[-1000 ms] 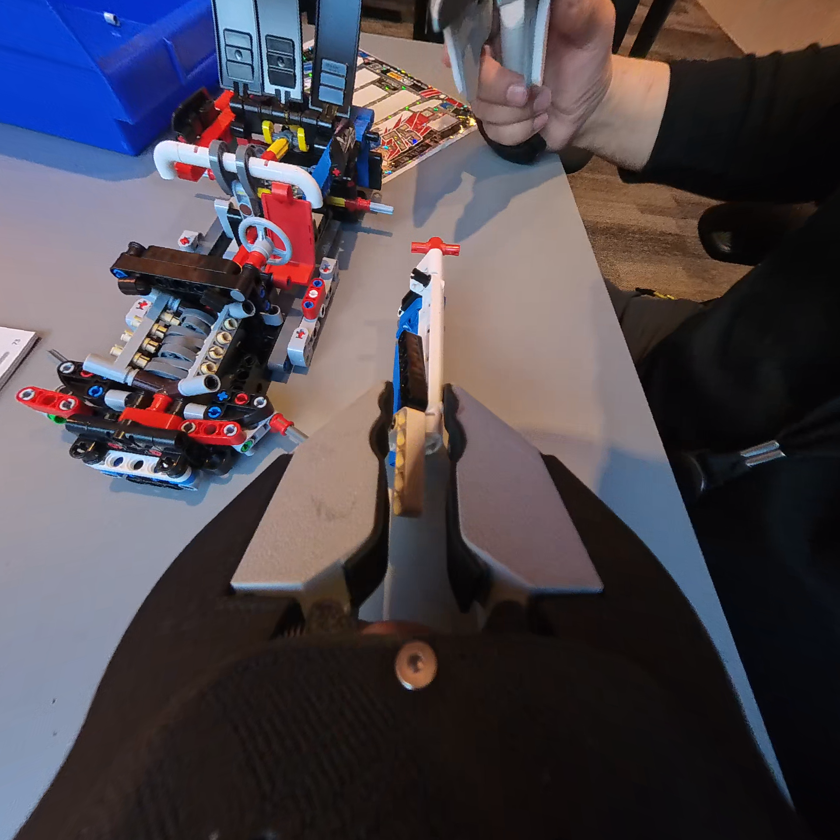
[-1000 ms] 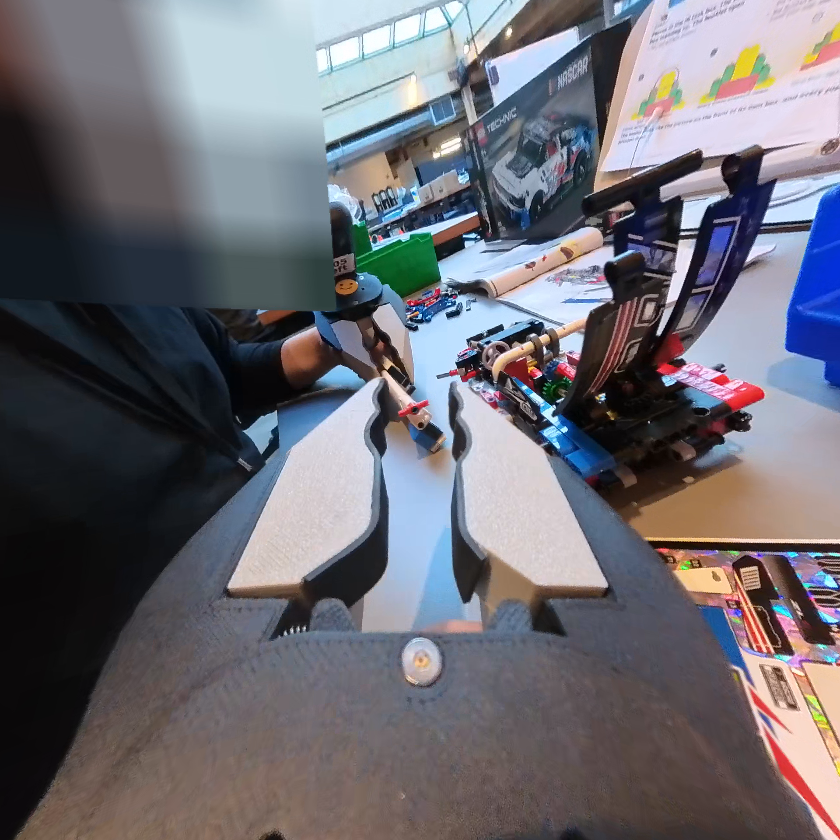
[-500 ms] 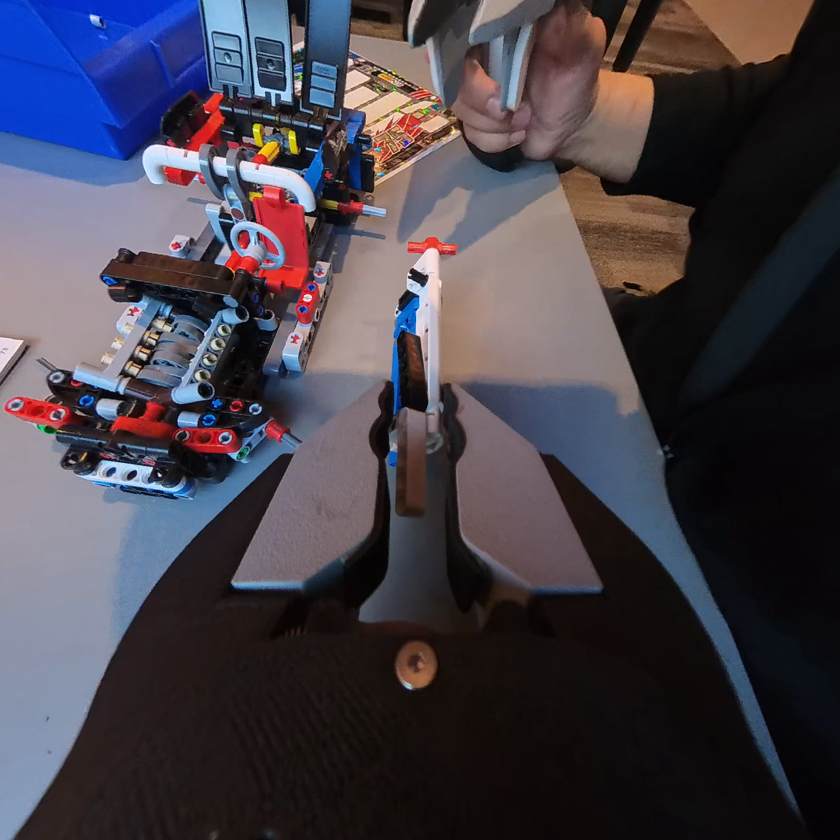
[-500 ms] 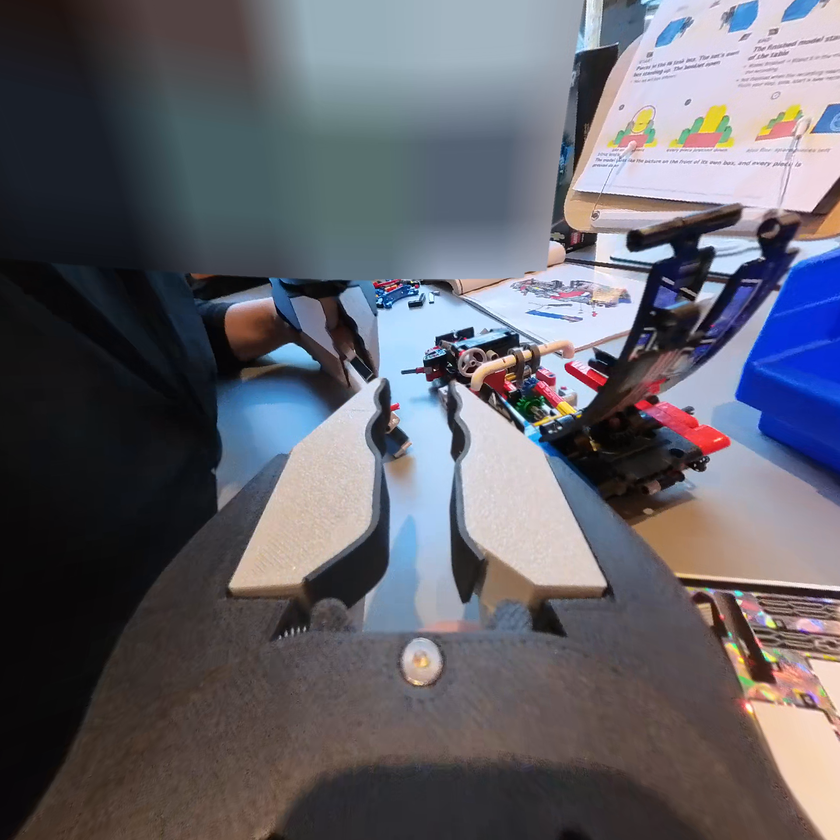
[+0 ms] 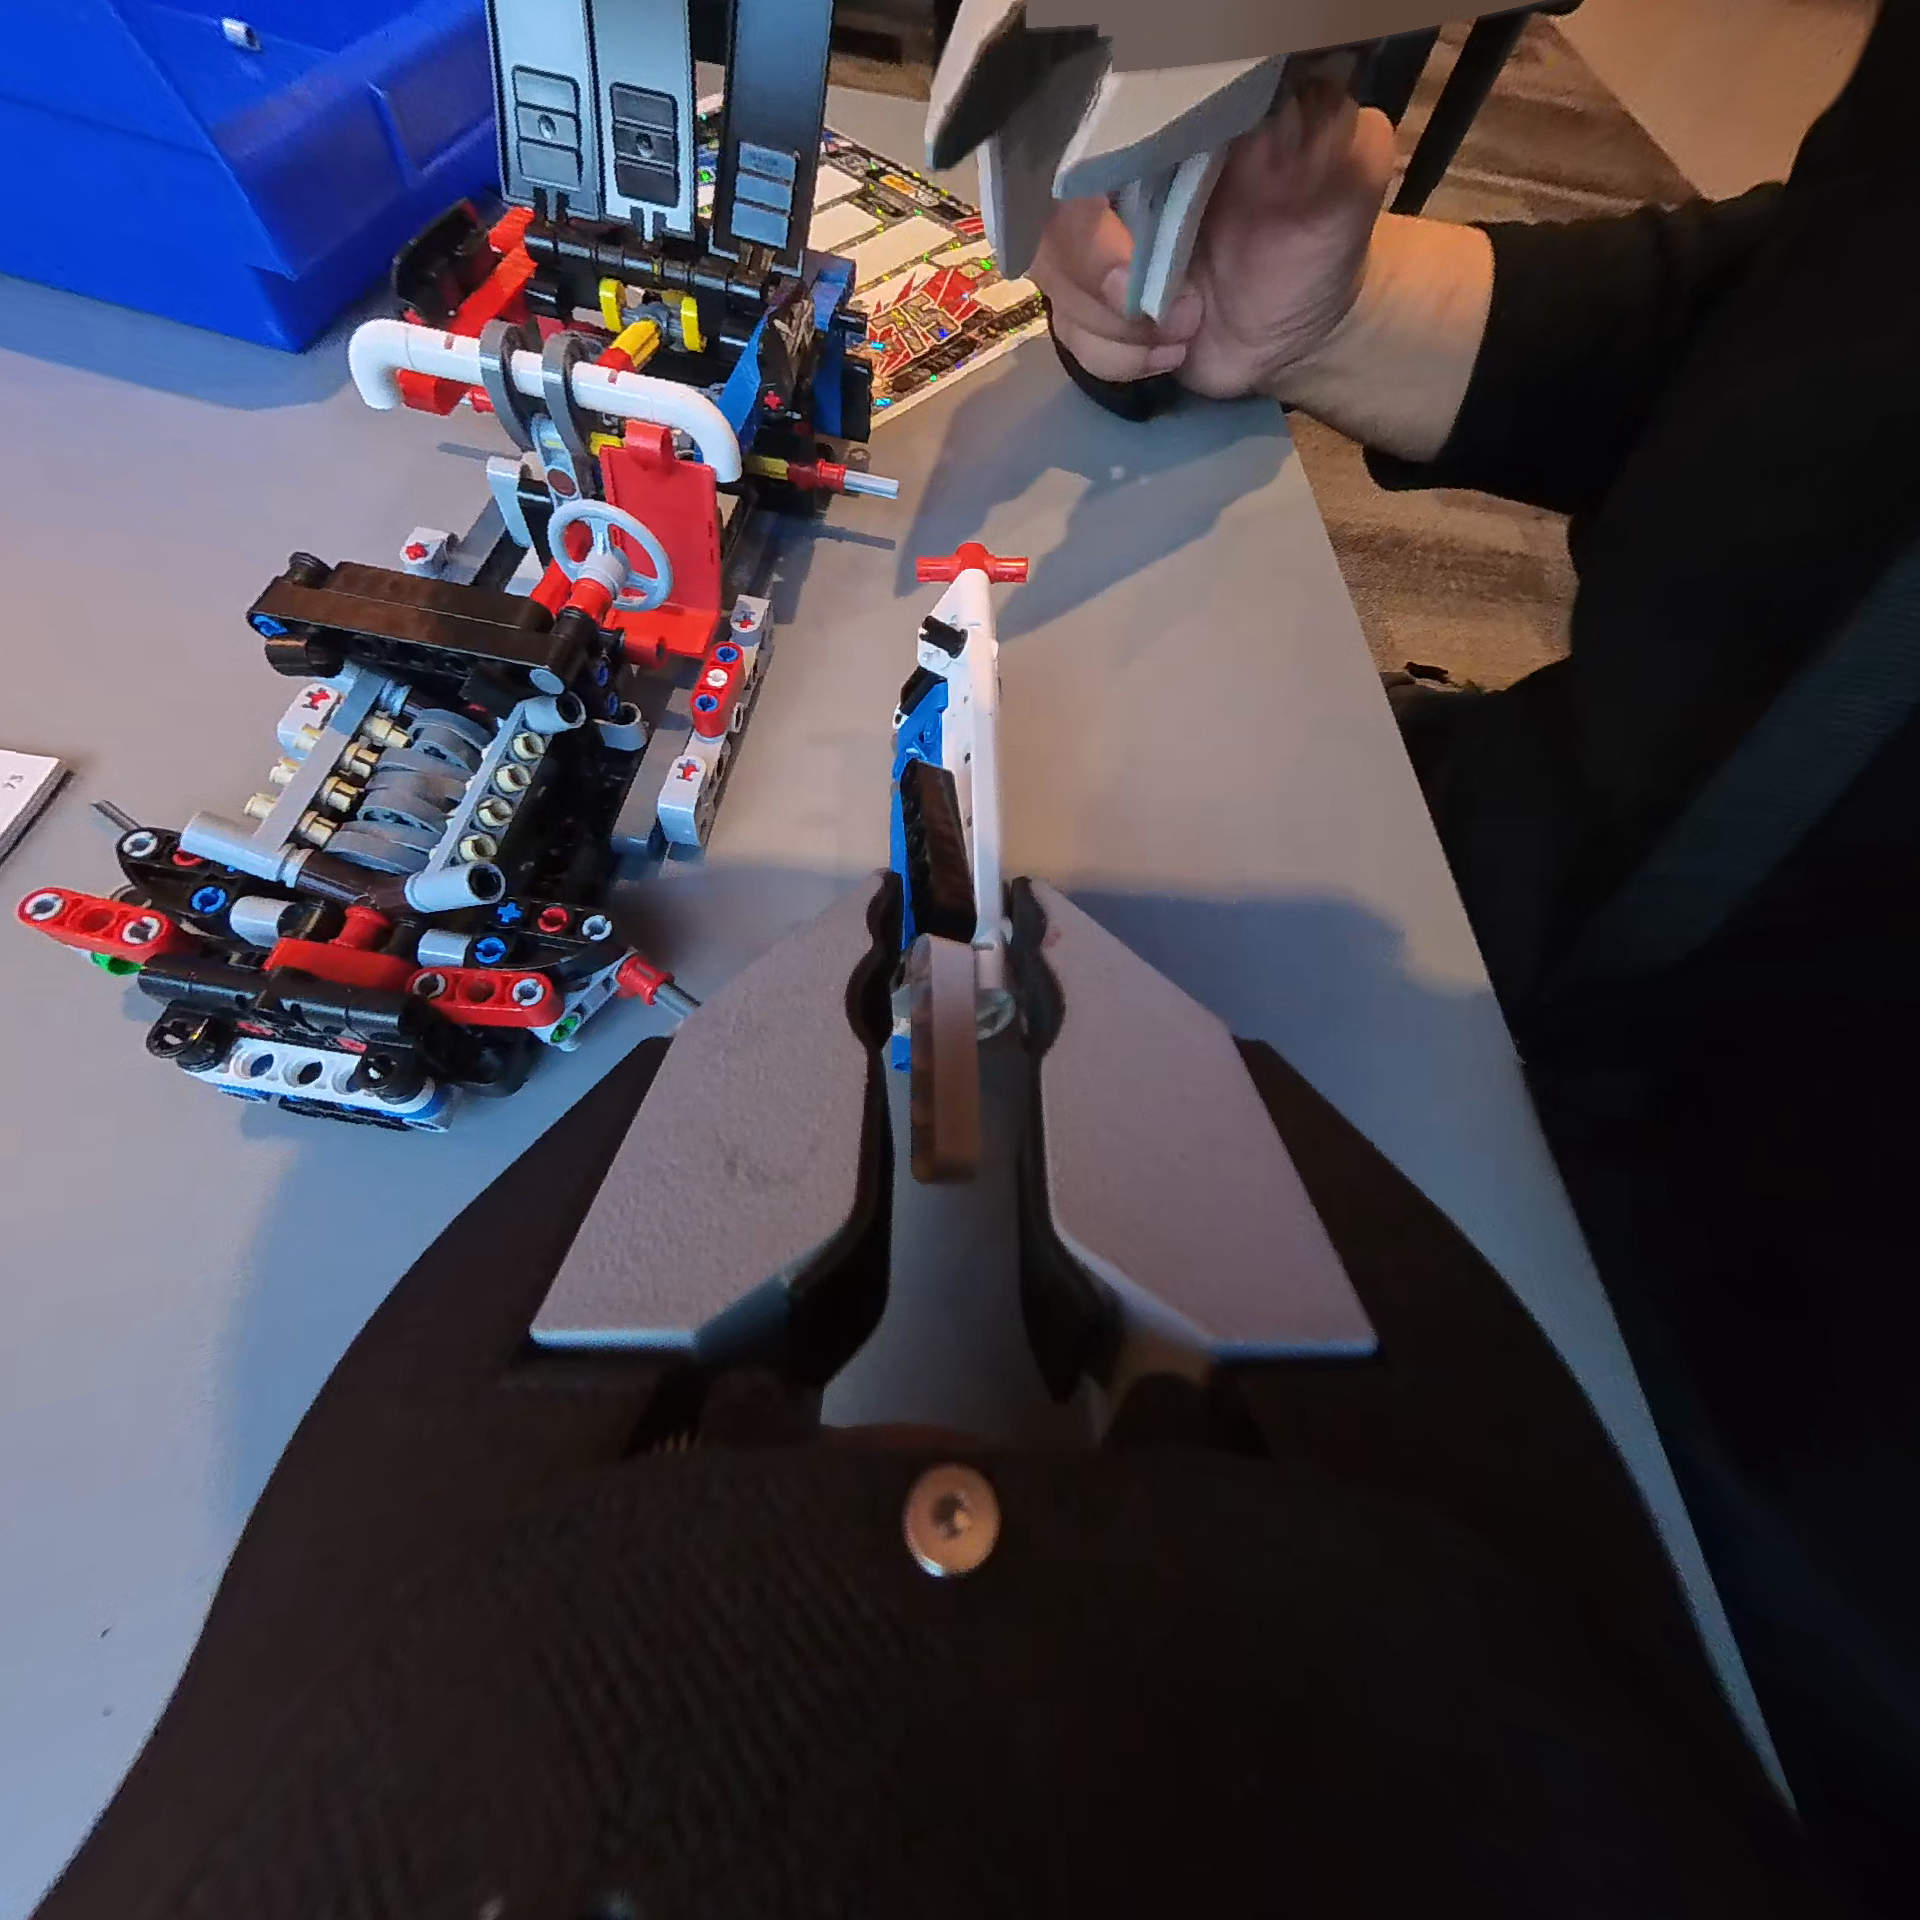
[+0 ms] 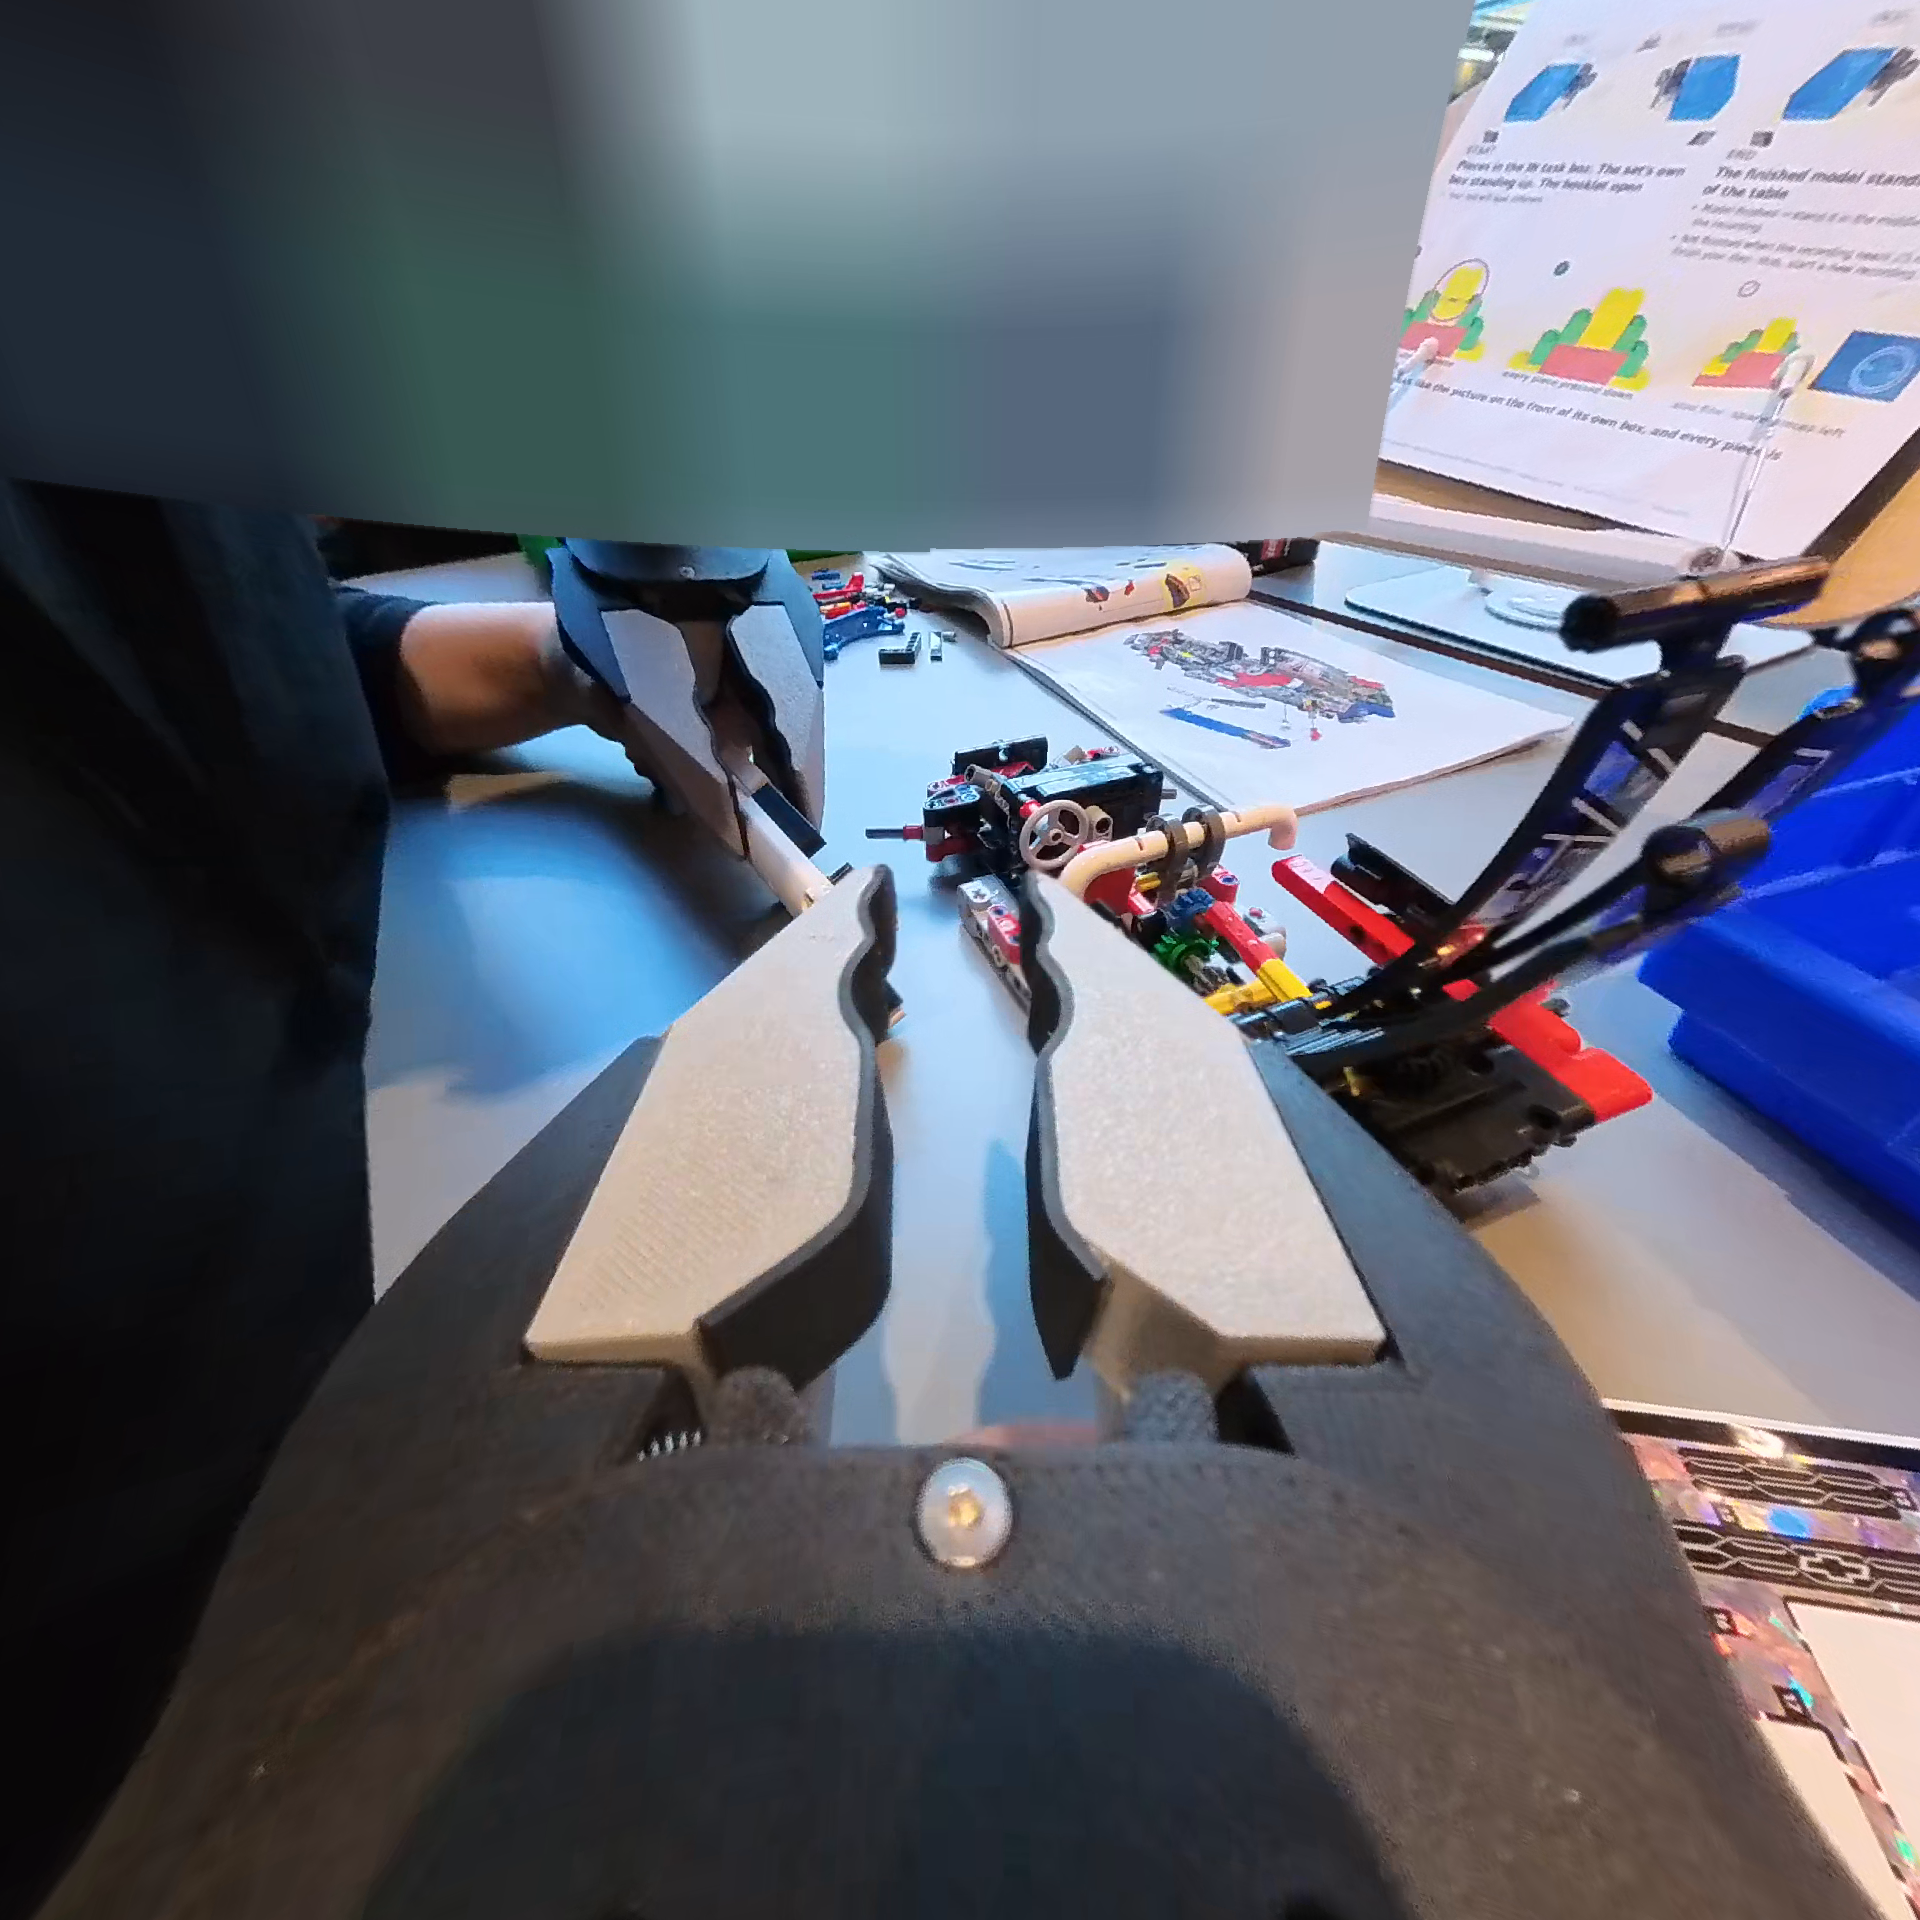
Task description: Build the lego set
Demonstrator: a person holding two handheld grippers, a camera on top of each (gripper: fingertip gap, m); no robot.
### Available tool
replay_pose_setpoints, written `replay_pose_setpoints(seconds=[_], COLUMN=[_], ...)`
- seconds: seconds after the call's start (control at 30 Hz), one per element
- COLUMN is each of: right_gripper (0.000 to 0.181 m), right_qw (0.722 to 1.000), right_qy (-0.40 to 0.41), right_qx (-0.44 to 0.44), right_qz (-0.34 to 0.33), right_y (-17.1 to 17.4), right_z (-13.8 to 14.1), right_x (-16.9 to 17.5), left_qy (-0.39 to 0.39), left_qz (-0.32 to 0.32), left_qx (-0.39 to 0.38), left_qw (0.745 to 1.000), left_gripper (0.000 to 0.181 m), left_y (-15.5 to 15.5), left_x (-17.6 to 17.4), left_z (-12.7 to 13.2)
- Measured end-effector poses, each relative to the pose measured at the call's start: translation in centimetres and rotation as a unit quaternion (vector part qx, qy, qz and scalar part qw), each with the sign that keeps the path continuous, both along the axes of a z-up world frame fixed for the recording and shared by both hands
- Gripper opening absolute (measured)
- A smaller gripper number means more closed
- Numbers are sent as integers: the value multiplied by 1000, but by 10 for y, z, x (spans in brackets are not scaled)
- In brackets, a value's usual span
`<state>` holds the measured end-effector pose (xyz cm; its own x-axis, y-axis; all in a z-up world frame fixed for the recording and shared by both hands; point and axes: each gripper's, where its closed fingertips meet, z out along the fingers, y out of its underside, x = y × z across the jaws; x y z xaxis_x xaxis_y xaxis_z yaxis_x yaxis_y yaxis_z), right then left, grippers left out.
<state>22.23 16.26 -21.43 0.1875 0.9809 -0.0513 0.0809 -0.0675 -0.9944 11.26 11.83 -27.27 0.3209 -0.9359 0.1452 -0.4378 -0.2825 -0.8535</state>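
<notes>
Left claw (image 5: 951,935) clamped on white-and-blue lego strip (image 5: 961,748), far end reaching over grey table (image 5: 1164,727). Right claw (image 6: 956,935) apart, empty, above table. Half-built lego car (image 5: 468,727) just left of strip; blue bin (image 5: 187,156) behind.

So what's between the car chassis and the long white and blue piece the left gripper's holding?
Only bare grey table; the left wrist view shows the chassis and the held piece apart.
</notes>
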Motion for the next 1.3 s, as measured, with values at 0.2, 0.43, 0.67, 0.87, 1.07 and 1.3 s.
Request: replay_pose_setpoints(seconds=[0.2, 0.43, 0.67, 0.87, 1.07, 1.3], right_gripper=[20, 19, 20, 21, 22, 24], right_qw=[1000, 1000, 1000, 998, 996, 989], right_qy=[-2, -4, -19, -45, -59, -119], right_qx=[2, 0, 9, 33, 28, -5], right_qz=[-1, 3, 7, 17, 55, 89], right_y=[0, 0, 0, -7, -17, -35], right_z=[0, -1, -4, -10, -15, -33], right_x=[0, -1, -6, -12, -23, -35], left_qy=[4, 1, 0, -3, 7, 5], left_qz=[2, 3, 3, 3, -14, -31], left_qx=[10, 3, -1, -7, 17, 12], left_qw=[1000, 1000, 1000, 1000, 1000, 999], left_gripper=[17, 17, 17, 17, 17, 17], left_y=[0, 0, 0, 1, -3, -4], left_x=[0, -1, 0, 0, 8, 12], left_z=[0, 0, 0, 0, -1, 0])
